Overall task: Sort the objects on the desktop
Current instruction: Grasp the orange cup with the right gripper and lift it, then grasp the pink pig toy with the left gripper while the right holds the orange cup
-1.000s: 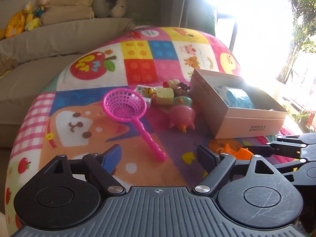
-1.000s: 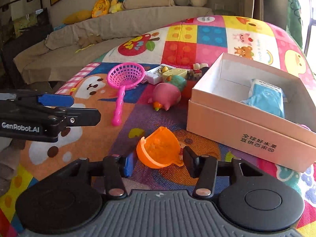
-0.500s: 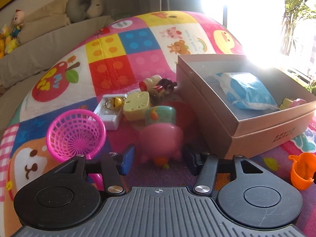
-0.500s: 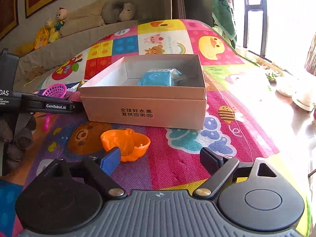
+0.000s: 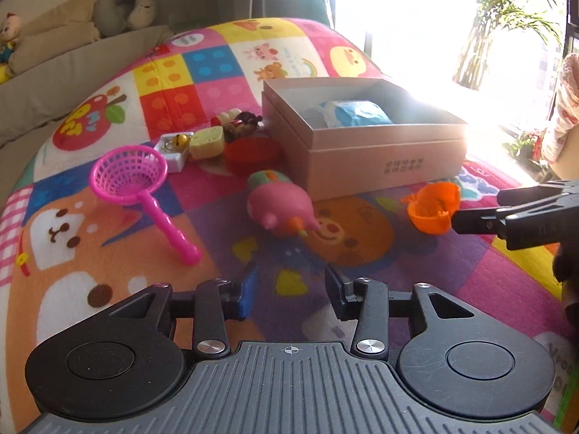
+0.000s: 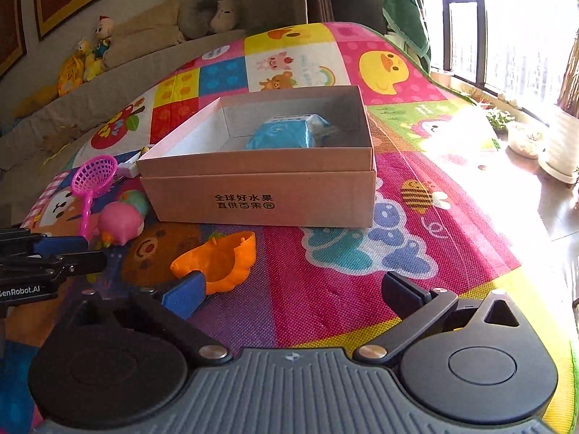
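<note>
Two hand-held grippers are working over a bright play mat. The left hand-held gripper [image 5: 289,291] is pulling back from the pink pig toy [image 5: 280,208], jaws partly open and empty; half a second ago the toy was sitting between its fingers, and now it is lying well ahead, tipped on its side. The right hand-held gripper [image 6: 293,291] is hanging wide open, its left finger touching the orange cup [image 6: 217,262], which is tilting on the mat just in front of the cardboard box [image 6: 260,195]. Neither toy is boxed yet, so both pickups likely remain. The cup is looking thin, glossy and hollow. Inside the box, a blue packet [image 6: 282,133] is already resting.
</note>
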Tool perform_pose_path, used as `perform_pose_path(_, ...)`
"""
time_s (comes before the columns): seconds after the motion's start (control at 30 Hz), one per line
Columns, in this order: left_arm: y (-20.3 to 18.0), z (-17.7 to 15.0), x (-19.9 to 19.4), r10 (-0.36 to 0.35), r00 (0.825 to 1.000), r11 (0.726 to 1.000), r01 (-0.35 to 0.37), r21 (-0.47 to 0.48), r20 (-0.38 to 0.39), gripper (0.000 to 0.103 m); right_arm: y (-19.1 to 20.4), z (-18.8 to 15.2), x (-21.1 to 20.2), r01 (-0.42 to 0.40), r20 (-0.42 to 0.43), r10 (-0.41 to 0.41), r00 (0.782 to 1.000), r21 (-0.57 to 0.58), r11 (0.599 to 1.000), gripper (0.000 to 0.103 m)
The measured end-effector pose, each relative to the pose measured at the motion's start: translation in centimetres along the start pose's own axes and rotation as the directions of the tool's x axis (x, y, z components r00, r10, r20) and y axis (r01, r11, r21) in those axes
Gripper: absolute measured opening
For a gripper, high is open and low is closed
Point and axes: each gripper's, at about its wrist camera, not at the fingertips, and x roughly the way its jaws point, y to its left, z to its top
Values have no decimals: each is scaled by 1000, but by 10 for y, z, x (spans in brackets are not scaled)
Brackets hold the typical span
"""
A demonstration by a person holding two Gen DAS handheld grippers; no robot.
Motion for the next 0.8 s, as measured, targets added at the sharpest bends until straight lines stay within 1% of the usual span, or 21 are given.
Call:
perform_pose_path(0.03,-1,-5,-2,2,1000,1000,-2,-8,-8,47,1,0,1,-3,-7,3,1000,-4,1000,103)
perform_pose_path(0.07,-1,-9,-4,5,1000,1000,-5,-14,-4,51,1,0,2,-4,-12,4,1000,-7,1000,103)
perform_pose_path(0.1,-1,-12,-7,12,1000,1000,-12,-18,0,59,2,0,4,-6,-23,6,1000,-10,1000,103)
perform_pose_path(0.13,0,-12,-8,16,1000,999,-17,-30,-4,65,2,1,6,-10,-37,10,999,-13,1000,103)
perform_pose_path(0.17,1,-11,-7,16,1000,999,-16,-44,-12,80,3,1,7,-10,-46,9,999,-17,1000,103)
perform_pose_path(0.2,3,-10,-5,12,1000,998,-13,-58,-22,94,3,1,8,-7,-49,6,999,-22,1000,103)
perform_pose_path(0.27,4,-9,0,11,999,997,-14,-78,-36,98,6,1,9,3,-57,-5,998,-40,999,103)
perform_pose_path(0.3,2,-8,2,15,999,997,-18,-70,-37,102,8,0,10,11,-61,-15,998,-53,999,103)
perform_pose_path(0.33,0,-7,5,18,999,998,-21,-62,-47,103,10,0,12,21,-67,-25,997,-67,998,103)
perform_pose_path(0.43,-8,-6,10,66,996,997,-68,-46,-53,103,20,-1,15,58,-80,-68,994,-121,991,103)
perform_pose_path(0.5,-8,-5,10,68,996,996,-72,-62,-60,103,20,-1,15,59,-82,-69,994,-119,991,103)
perform_pose_path(0.8,-10,-5,10,78,995,995,-82,-64,-62,103,20,-2,14,60,-81,-70,994,-120,991,103)
